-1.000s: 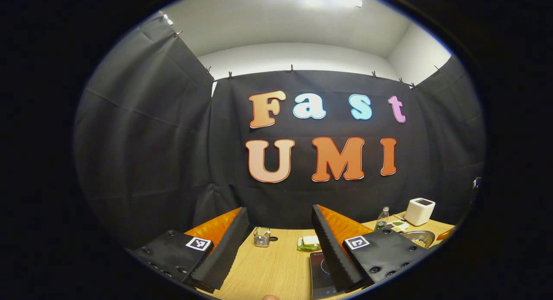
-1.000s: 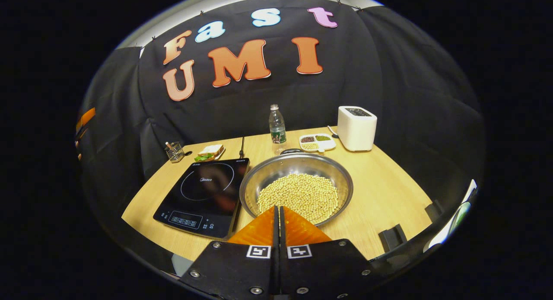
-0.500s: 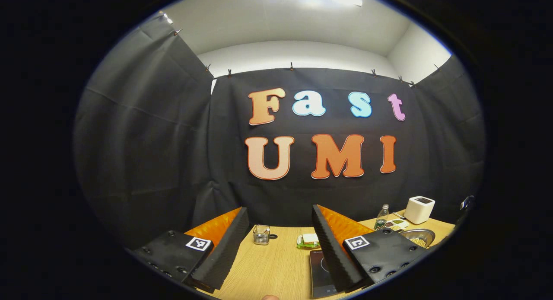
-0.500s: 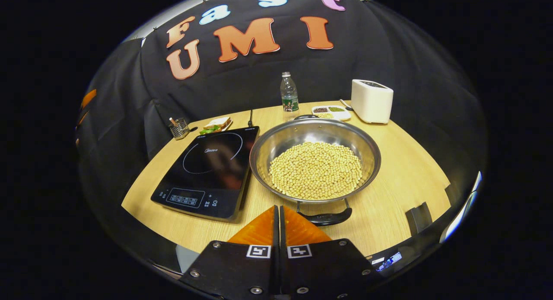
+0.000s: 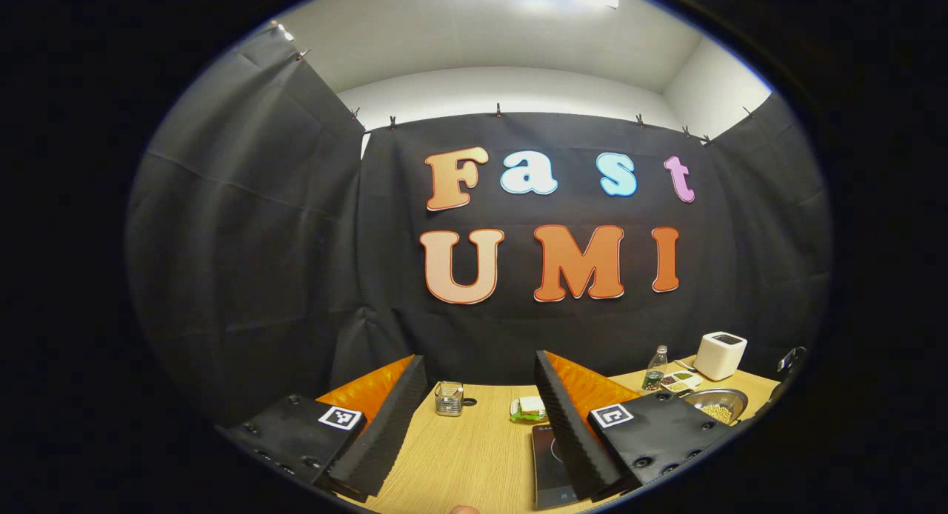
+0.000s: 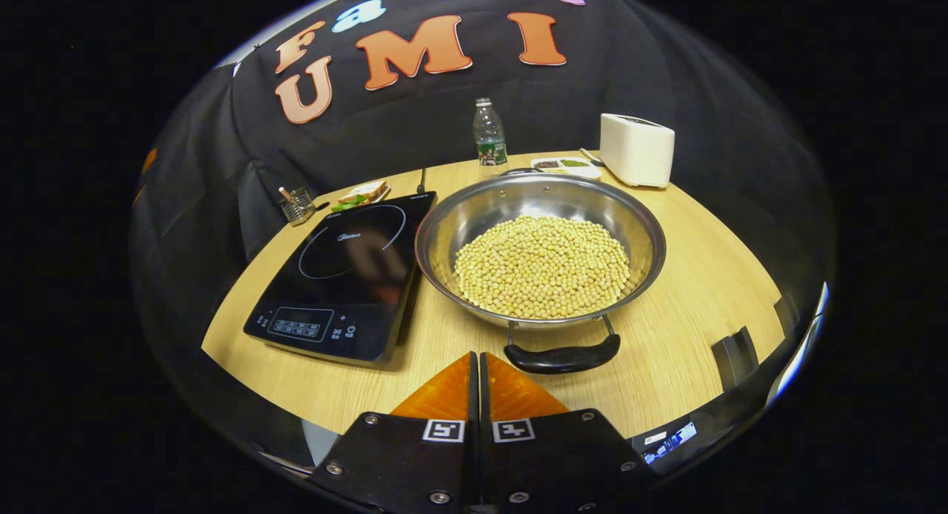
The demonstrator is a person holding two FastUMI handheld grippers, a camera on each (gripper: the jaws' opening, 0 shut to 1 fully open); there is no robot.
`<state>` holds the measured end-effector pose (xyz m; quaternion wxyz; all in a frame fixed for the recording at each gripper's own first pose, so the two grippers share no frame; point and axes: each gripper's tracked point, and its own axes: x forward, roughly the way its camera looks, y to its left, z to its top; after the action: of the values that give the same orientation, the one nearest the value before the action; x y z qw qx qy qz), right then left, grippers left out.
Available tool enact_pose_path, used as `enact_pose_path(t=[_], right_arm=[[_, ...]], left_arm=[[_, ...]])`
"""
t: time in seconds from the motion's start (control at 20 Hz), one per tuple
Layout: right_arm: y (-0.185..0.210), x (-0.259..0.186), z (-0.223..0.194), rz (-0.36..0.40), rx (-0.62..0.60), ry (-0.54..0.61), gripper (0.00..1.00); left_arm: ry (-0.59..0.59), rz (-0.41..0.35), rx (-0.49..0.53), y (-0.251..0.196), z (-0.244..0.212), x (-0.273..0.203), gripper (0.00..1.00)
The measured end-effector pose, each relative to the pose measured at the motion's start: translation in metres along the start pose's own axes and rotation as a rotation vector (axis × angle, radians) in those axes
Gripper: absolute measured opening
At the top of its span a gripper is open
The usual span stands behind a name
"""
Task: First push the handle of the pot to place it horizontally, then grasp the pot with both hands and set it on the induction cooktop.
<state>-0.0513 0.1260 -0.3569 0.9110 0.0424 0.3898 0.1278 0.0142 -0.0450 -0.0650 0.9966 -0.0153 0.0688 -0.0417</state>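
Right gripper (image 6: 474,362): my two orange fingers are pressed together with nothing between them, tips low over the pale wood-grain table (image 6: 666,329), near the black handle (image 6: 561,357) of the round stainless-steel pot (image 6: 541,203) but not touching it; left gripper (image 5: 474,418): my black ribbed fingers are spread wide on nothing, held well to the left, with the pot's rim at the far right of the left gripper view. The pot sits on the table just beside the flat black glass induction cooktop (image 6: 341,277), not yet on it; it is heaped with small round pale-yellow beans (image 6: 542,266). Risks, as I judge them: the handle is a thin loop on wire hinges, so a push off its middle could turn the whole pot on the smooth wood instead of swinging the loop; polished steel walls offer poor purchase, and an uneven two-handed lift could tilt the pot and spill beans, which would roll; the cooktop glass is glossy, so a hard set-down could slide or knock it. A clear plastic bottle (image 6: 488,132) and a white boxy appliance (image 6: 635,149) stand behind, well apart.
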Motion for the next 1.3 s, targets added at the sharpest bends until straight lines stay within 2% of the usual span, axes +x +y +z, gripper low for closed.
enact_pose_path(t=[0.2,0.45,0.75,0.8,0.95,1.3], right_arm=[[-0.004,-0.005,0.004,0.024,0.053,-0.003,0.0],[-0.022,-0.008,0.006,0.013,0.084,-0.007,0.0],[-0.05,-0.012,0.014,-0.018,0.13,-0.019,0.0],[-0.055,-0.013,0.015,-0.023,0.136,-0.022,0.0],[-0.07,-0.011,0.018,-0.044,0.146,-0.027,0.0],[-0.098,-0.008,0.025,-0.076,0.183,-0.035,0.0]], left_arm=[[-0.006,0.004,0.005,-0.002,0.003,-0.002,0.96],[-0.006,-0.005,0.004,-0.013,0.004,-0.001,0.96],[-0.007,-0.025,-0.012,-0.028,0.007,0.001,0.99],[-0.008,-0.027,-0.015,-0.03,0.007,0.001,0.94],[-0.006,-0.032,-0.022,-0.036,0.007,0.003,0.94],[0.009,-0.031,-0.022,-0.047,0.003,0.008,0.97]])
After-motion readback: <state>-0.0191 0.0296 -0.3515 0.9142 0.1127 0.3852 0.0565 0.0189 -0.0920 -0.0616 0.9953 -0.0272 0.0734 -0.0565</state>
